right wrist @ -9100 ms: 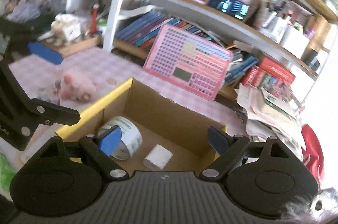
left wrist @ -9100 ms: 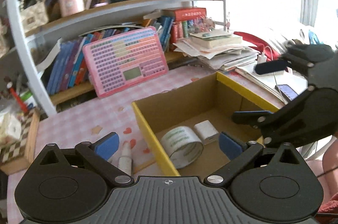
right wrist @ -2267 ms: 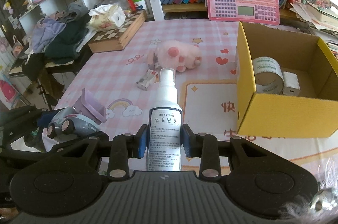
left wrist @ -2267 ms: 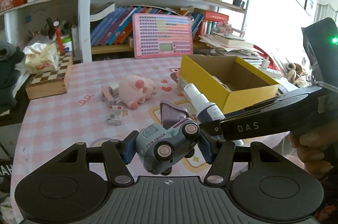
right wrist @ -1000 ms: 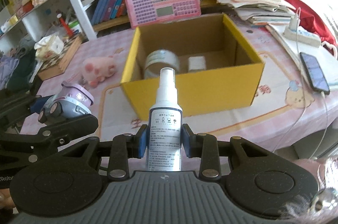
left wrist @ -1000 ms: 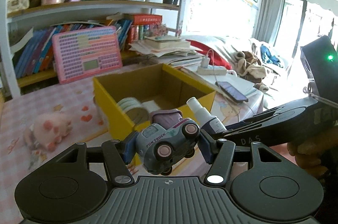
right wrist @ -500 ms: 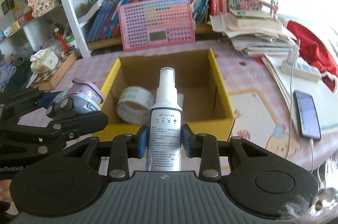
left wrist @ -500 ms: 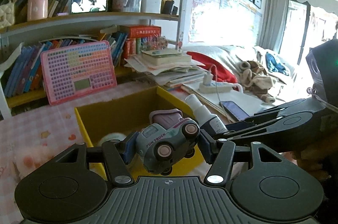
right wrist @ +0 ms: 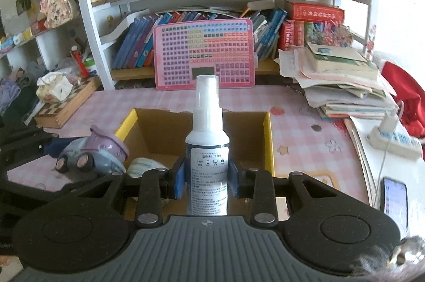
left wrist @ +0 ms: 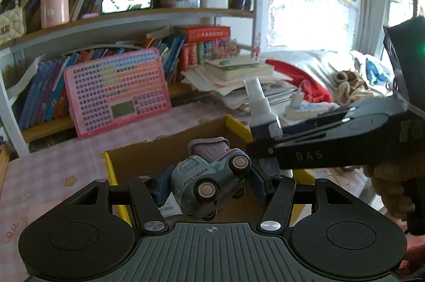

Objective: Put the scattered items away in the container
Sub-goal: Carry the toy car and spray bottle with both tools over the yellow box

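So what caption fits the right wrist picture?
Right tongs hold a spray bottle above the yellow box.

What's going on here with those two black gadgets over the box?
A person is tidying a pink checked table. The left tool grips a pale blue toy truck; the right tool grips a white spray bottle. Both hang over the open yellow cardboard box, where a tape roll lies. Neither is released.
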